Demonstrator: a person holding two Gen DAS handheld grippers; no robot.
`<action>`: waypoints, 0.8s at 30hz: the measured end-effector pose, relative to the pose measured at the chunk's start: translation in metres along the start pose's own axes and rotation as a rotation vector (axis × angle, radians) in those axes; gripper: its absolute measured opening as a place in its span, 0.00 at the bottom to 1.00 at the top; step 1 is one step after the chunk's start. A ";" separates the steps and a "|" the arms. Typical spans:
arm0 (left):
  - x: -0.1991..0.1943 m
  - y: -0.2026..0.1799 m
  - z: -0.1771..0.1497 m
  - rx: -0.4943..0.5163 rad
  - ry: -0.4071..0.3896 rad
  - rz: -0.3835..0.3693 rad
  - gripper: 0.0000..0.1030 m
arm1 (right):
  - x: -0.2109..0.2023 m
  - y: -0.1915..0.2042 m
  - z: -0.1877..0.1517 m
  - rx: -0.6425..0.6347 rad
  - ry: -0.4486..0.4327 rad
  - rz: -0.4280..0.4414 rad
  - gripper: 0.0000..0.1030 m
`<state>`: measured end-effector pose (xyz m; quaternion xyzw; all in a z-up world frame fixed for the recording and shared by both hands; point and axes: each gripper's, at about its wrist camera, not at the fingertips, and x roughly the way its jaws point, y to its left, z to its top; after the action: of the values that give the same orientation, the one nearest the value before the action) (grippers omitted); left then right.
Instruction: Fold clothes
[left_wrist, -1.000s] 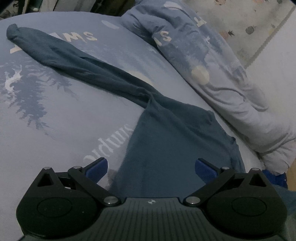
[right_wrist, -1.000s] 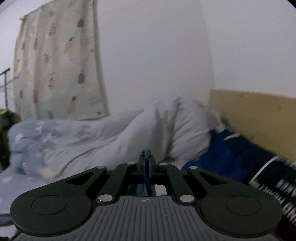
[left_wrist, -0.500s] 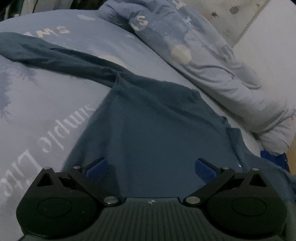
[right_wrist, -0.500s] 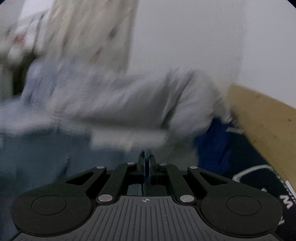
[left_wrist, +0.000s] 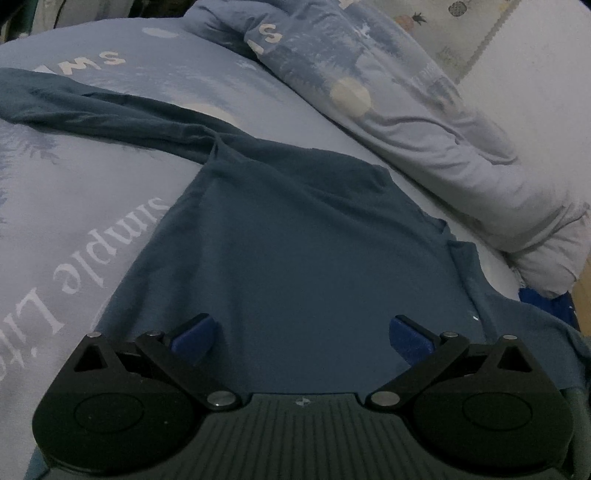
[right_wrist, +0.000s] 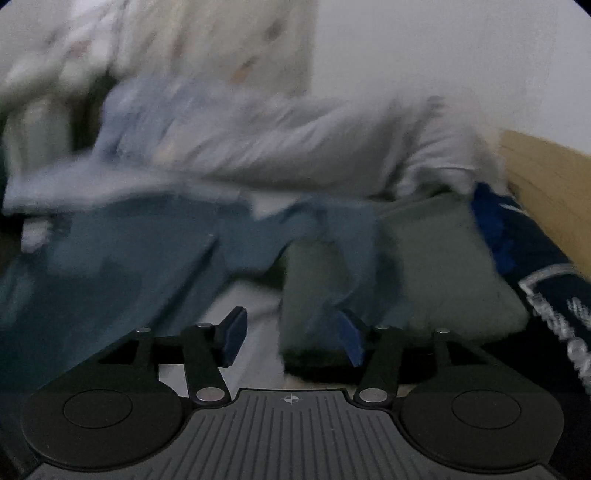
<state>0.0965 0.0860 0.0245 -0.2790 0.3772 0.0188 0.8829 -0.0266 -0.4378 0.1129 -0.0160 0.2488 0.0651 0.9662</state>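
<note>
On a bed (left_wrist: 258, 85) covered in a pale blue printed sheet, a dark teal shirt (left_wrist: 303, 258) lies spread flat, its body directly ahead of the left gripper (left_wrist: 301, 334) and one long sleeve (left_wrist: 110, 114) trailing away to the upper left across the sheet. The left gripper hangs over the near part of the shirt with its blue fingers (left_wrist: 194, 336) spread wide; the cloth shows between and beyond them, with neither pad closed on it. A rumpled duvet (left_wrist: 424, 110) in the same blue print lies bunched along the far right side of the shirt, just past the neckline. In the blurred right wrist view, the right gripper (right_wrist: 291, 334) has its jaws opening, nothing pinched between them; a fold of the shirt (right_wrist: 110, 258) lies to its left, and a lighter teal strip of it (right_wrist: 347, 251) drapes down just ahead of the right finger (right_wrist: 349, 339); whether it touches the finger cannot be told. A grey-green folded cloth (right_wrist: 443, 266) lies ahead and to the right, beside a dark blue fabric (right_wrist: 546, 266) with white lettering and a wooden board (right_wrist: 546, 177).
</note>
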 end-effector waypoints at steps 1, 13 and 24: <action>0.000 0.000 0.000 0.000 0.000 0.000 1.00 | -0.002 -0.010 0.001 0.064 -0.028 -0.036 0.55; 0.003 -0.005 -0.002 0.004 -0.001 0.002 1.00 | 0.043 -0.042 -0.013 0.174 0.055 -0.241 0.26; 0.003 -0.005 -0.001 -0.006 0.003 -0.003 1.00 | 0.023 -0.021 0.022 0.027 0.051 -0.255 0.02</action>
<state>0.0989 0.0807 0.0247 -0.2822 0.3781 0.0181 0.8815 0.0065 -0.4541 0.1206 -0.0361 0.2701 -0.0622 0.9601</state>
